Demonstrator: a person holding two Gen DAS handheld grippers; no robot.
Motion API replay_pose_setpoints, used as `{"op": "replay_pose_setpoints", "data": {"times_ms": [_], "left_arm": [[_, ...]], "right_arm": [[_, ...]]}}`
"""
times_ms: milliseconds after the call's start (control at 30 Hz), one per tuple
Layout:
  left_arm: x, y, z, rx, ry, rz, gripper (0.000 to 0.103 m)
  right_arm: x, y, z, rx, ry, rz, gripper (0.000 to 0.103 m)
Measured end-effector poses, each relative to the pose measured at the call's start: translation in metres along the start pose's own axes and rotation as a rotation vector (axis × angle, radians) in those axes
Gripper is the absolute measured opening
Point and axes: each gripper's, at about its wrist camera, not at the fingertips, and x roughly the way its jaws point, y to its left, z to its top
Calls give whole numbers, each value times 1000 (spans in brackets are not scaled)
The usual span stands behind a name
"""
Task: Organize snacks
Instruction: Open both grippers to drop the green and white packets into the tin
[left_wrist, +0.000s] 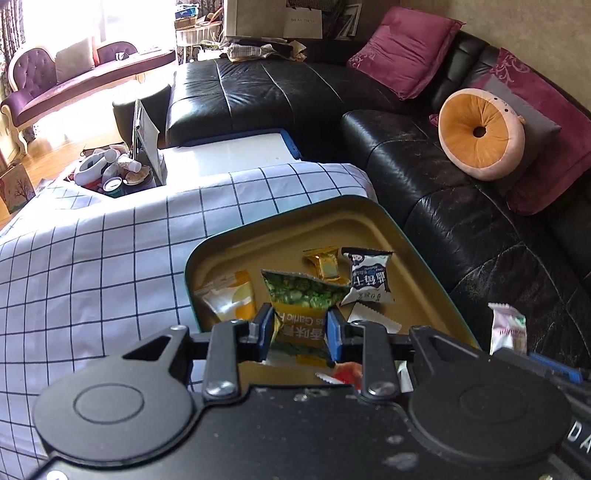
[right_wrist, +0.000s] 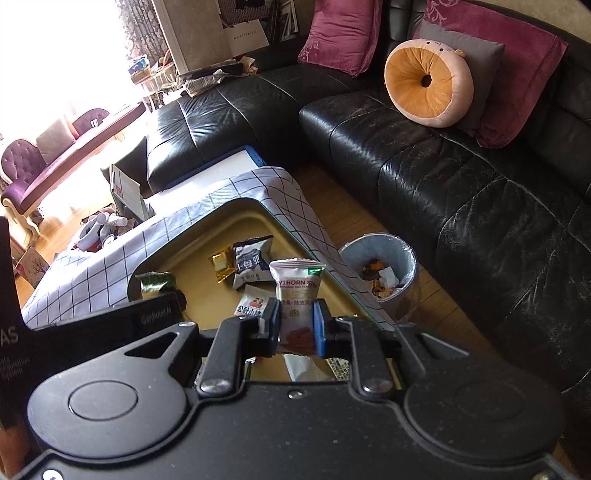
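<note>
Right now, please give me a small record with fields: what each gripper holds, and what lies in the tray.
left gripper: shut on green and yellow pea snack packet
right gripper: shut on white hawthorn snack packet
container: dark green metal tray with tan inside
lying in tray: gold foil candy, dark blue and white packet

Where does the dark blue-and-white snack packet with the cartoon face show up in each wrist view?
Left wrist: the dark packet lies in the tray, right of centre, beside the gold sweet.
Right wrist: the same packet sits in mid-frame, behind the held hawthorn packet.
Shared landmark: the gold sweet.
</note>
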Motion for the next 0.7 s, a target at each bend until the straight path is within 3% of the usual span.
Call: {"op": "replay_pose_setpoints", "data": {"times_ms": [33, 100, 333, 700], "left_arm": [[0, -1, 0, -2, -6, 8, 33], [-1, -2, 0, -6, -18, 18, 47], [-3, -2, -2, 12, -17, 60, 48], [-20, 11, -29, 14, 1, 76, 49]], "right_arm": [[0, -1, 0, 2, 3, 6, 27], [-1, -2, 0, -1, 8, 24, 27], [-3, -2, 0, -39, 43, 76, 34], [-10, -1, -6, -30, 29, 74, 34]]}}
